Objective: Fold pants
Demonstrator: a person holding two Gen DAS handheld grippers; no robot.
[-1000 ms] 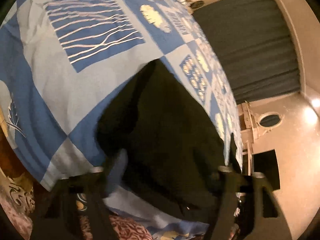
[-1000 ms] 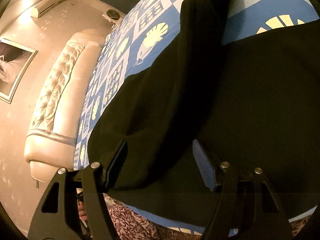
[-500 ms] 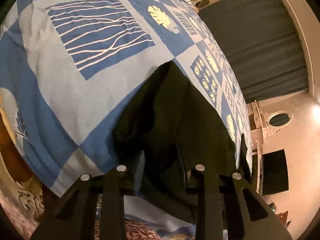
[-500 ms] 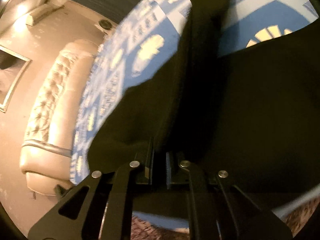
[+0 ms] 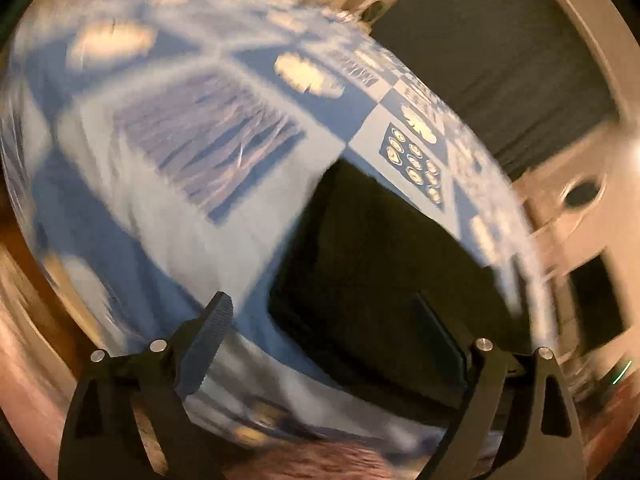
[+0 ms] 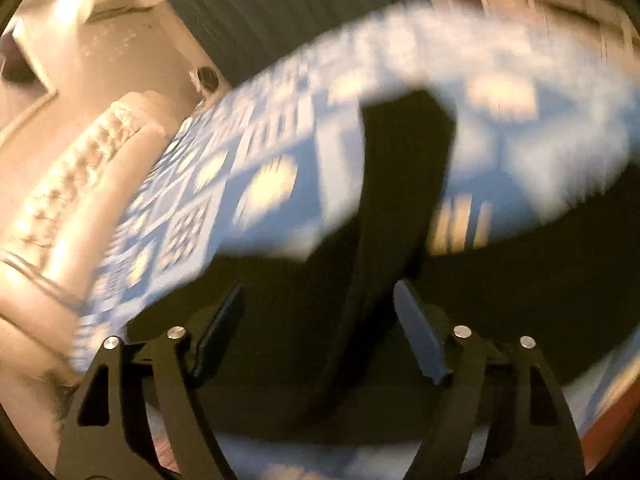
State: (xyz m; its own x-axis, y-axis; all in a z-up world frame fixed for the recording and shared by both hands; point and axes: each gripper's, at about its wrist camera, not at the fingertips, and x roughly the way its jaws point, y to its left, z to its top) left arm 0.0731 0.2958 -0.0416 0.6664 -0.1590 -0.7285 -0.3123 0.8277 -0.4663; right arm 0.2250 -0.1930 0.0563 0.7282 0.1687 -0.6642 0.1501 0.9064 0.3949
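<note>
Lying dark pants [image 5: 392,264], blurred, on bedspread [image 5: 132,184]

Pants [image 5: 384,264] lie on bedspread [image 5: 168,216], at 4 o'clock in left wrist view. Curtain [image 5: 500,64] behind bed, 1 o'clock. Right wrist view: headboard [image 6: 80,200] at 9 o'clock; one pant leg [image 6: 400,168] runs toward 12 o'clock.

Black fabric pants [image 5: 384,264]: one pair, spread dark across the bed.
Blue-and-white patterned bedspread [image 5: 168,208]: one.
Black two-finger grippers: two, the left gripper [image 5: 324,320] and the right gripper [image 6: 320,300].
Cream tufted padded headboard [image 6: 76,184]: one.
Dark pleated curtain [image 5: 500,64]: one.
Round dark-centred mirror [image 5: 580,194]: one, blurred.
</note>
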